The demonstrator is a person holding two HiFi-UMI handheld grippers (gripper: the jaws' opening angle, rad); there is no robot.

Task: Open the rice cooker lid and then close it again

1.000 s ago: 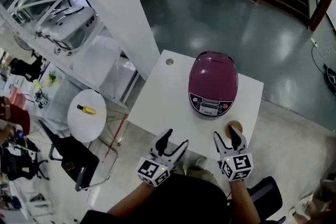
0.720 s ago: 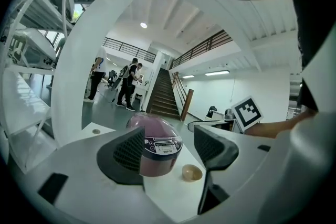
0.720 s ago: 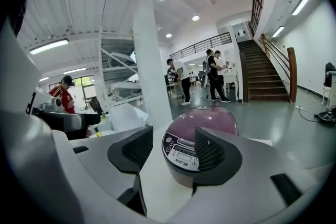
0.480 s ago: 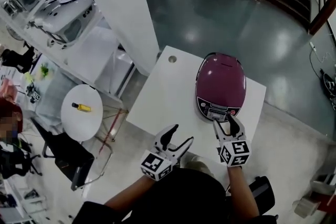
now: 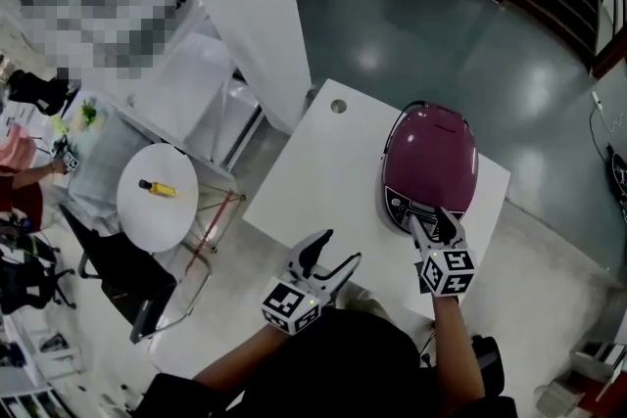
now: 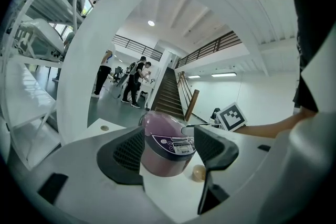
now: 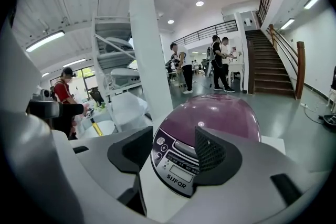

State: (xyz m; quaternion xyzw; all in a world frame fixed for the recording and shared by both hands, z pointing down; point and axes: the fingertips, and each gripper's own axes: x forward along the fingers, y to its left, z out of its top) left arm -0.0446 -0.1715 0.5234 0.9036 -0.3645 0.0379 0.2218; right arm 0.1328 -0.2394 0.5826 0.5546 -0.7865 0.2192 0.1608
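Cooker (image 5: 428, 162) is sitting on the white worktop (image 5: 323, 181), lid shut, contents hidden; right tool (image 5: 432, 223) is hovering at its control panel, jaws wide, gripping nothing; left tool (image 5: 331, 255) is hanging off the worktop's near edge, jaws wide, empty.

White left claw (image 5: 331, 254), right claw (image 5: 432, 221)
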